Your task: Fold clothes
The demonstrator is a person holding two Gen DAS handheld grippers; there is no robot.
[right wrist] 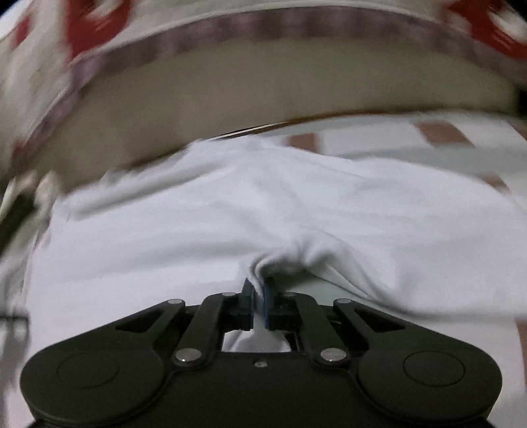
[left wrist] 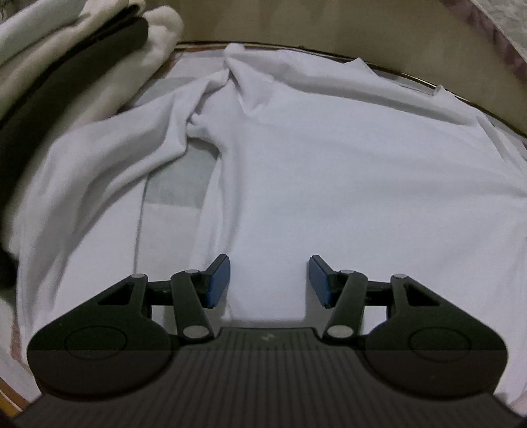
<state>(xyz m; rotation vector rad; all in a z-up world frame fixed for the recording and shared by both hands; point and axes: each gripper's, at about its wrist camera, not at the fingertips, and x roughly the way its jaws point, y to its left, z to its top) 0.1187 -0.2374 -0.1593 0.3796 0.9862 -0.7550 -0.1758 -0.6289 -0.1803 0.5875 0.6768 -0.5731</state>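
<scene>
A white garment [left wrist: 313, 171] lies spread over the table, with a rumpled sleeve running off to the upper left. My left gripper [left wrist: 269, 281] hovers over its near part, blue pads apart and nothing between them. In the right wrist view the same white garment [right wrist: 263, 204] fills the middle, blurred by motion. My right gripper [right wrist: 259, 304] is shut on a pinched fold of the white cloth, which bunches up just ahead of the pads and shows again behind them.
A pile of folded clothes [left wrist: 66, 59], white and dark, stands at the left. The table edge [left wrist: 411, 77] curves along the far side. A patterned red and white cloth [right wrist: 98, 29] hangs beyond it. Checked table covering [right wrist: 434, 131] shows at the right.
</scene>
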